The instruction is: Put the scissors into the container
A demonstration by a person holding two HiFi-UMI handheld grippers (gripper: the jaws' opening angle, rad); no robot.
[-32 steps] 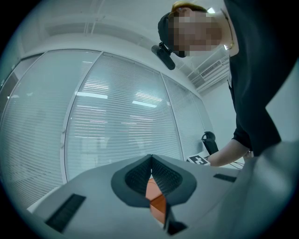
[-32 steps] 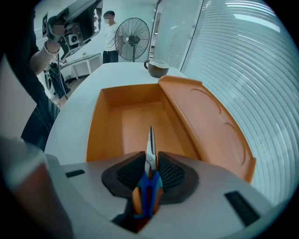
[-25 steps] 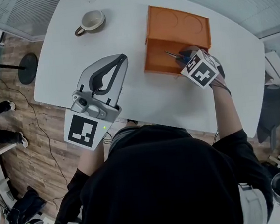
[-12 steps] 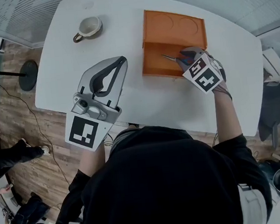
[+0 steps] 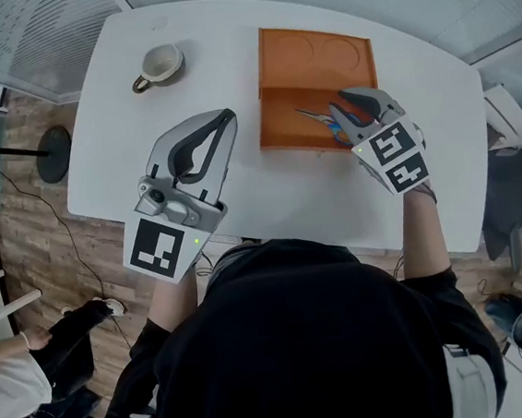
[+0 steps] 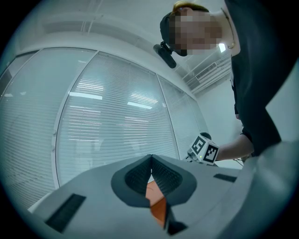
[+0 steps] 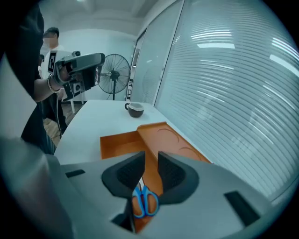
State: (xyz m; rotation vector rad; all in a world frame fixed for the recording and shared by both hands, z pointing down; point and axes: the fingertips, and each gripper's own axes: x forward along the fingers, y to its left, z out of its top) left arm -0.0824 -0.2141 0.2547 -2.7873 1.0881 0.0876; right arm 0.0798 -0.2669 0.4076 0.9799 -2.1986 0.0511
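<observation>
Scissors with blue plastic handles and steel blades (image 7: 145,201) are probably light, stiff and a little slippery; the joint near the handles seems the best place to pinch. They lie in the low compartment of the orange plastic container (image 7: 117,142), just below the jaws of the right gripper (image 7: 150,163), which stand slightly apart and pinch nothing. The left gripper (image 6: 151,161) has its jaws pressed together, empty.

I get the head view from above the person's shoulders (image 5: 301,329), facing steeply down at the white table (image 5: 224,31). The left gripper view rides close behind its jaws, tipped up toward window blinds (image 6: 117,116). The right gripper view looks low along the table, near the orange container (image 5: 314,54), which all three views share.
</observation>
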